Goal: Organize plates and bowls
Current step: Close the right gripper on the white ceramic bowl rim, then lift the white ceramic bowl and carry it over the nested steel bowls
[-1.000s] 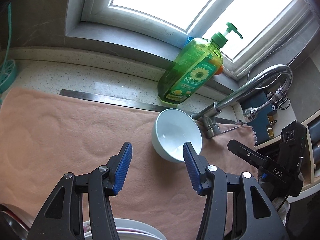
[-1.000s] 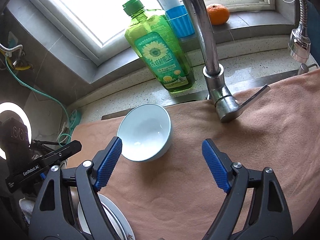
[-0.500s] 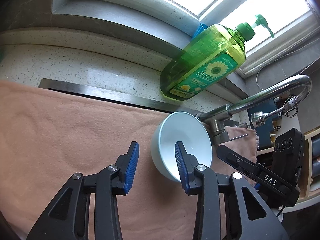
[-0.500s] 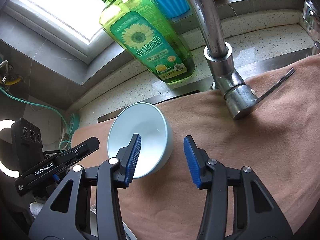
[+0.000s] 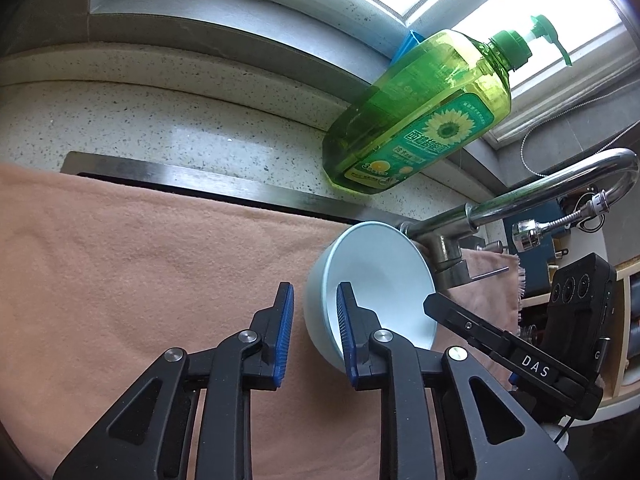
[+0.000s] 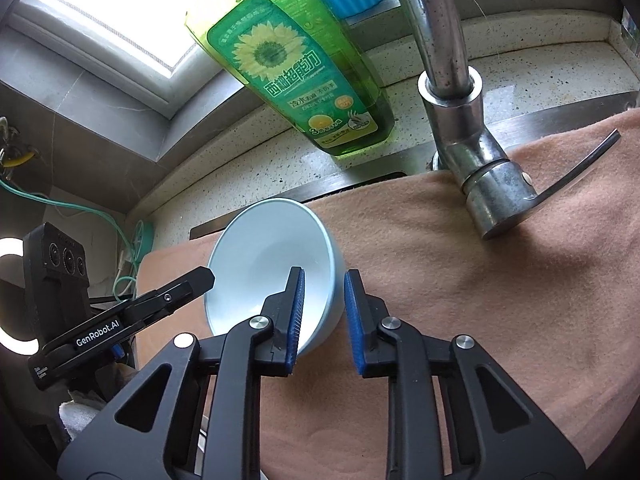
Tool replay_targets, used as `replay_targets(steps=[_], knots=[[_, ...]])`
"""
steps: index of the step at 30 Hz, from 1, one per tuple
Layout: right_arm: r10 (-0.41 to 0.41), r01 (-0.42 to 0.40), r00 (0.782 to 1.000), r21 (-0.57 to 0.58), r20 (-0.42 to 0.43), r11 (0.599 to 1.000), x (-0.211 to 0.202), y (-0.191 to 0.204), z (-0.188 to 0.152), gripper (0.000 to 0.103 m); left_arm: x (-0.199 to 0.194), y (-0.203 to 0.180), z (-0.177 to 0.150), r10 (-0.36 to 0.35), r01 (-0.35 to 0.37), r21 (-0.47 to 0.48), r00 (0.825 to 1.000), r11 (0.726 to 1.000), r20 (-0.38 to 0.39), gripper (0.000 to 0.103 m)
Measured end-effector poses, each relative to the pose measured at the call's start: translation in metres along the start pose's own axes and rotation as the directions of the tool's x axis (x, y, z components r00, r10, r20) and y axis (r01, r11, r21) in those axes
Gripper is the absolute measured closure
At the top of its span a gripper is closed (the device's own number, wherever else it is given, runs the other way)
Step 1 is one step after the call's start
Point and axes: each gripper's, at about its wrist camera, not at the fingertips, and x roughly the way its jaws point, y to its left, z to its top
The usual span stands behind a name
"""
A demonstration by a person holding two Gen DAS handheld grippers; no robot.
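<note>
Glossy pale-blue glazed bowl [image 5: 372, 280], fuzzy matt peach cloth [image 5: 140, 264], shiny metal faucet [image 6: 460, 120], translucent green plastic bottle [image 5: 420, 120], speckled stone counter [image 5: 160, 128]

The scene is seen from two wrist cameras, each looking forward and steeply down between its own fingers, close above the towel [image 5: 140, 264]. The left view is taken from the left and faces right-back; the right view from the opposite side. The bowl [image 5: 380, 280], bottle [image 6: 296, 60] and faucet [image 6: 460, 120] are shared.
</note>
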Motion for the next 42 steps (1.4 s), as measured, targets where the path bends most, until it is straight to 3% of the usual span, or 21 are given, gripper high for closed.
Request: replay_targets(steps=[8,18,42], knots=[[-0.019,0.019,1.000,-0.006,-0.008,1.000,0.006,0.000,0.001,0.091,0.008,0.000,0.000,-0.005,0.005,0.004,1.000,1.000,-0.019,0.093],[-0.024,0.023,1.000,-0.022,-0.003,0.999,-0.001,0.009,-0.003,0.093,0.003,-0.004,-0.003,0.000,0.000,0.015,1.000,1.000,-0.012,0.093],[0.012,-0.004,0.998,-0.131,0.063,0.991,-0.050,0.095,-0.047,0.093,-0.083,0.015,-0.043,-0.037,0.035,0.022,0.996,0.999,0.085,0.093]])
